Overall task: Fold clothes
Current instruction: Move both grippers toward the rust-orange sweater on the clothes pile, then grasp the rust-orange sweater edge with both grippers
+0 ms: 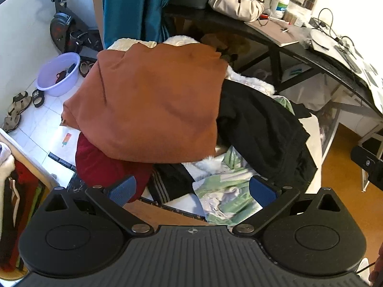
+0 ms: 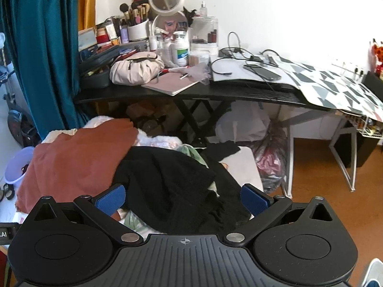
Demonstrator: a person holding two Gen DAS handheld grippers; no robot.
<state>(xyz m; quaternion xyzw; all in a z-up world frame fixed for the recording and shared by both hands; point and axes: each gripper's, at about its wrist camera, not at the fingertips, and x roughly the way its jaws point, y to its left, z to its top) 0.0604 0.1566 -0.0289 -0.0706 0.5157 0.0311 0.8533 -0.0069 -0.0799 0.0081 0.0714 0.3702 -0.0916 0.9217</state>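
Currently both the left gripper [image 1: 191,192] and right gripper [image 2: 183,199] hover, jaws spread, empty. Risk: the black garment [image 2: 172,186] appears tangled with the orange garment [image 1: 153,105]; grabbing may drag both.

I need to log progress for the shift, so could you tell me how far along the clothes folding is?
Nothing looks folded yet. The orange garment, black garment, dark red garment and green patterned cloth lie heaped and crumpled. Nothing is in hand: the left gripper and right gripper are open and empty above the pile. All the folding remains.

Rust-orange garment [image 1: 153,100], black garment [image 2: 177,186], dark-red cloth [image 1: 105,167], teal curtain [image 2: 43,47].
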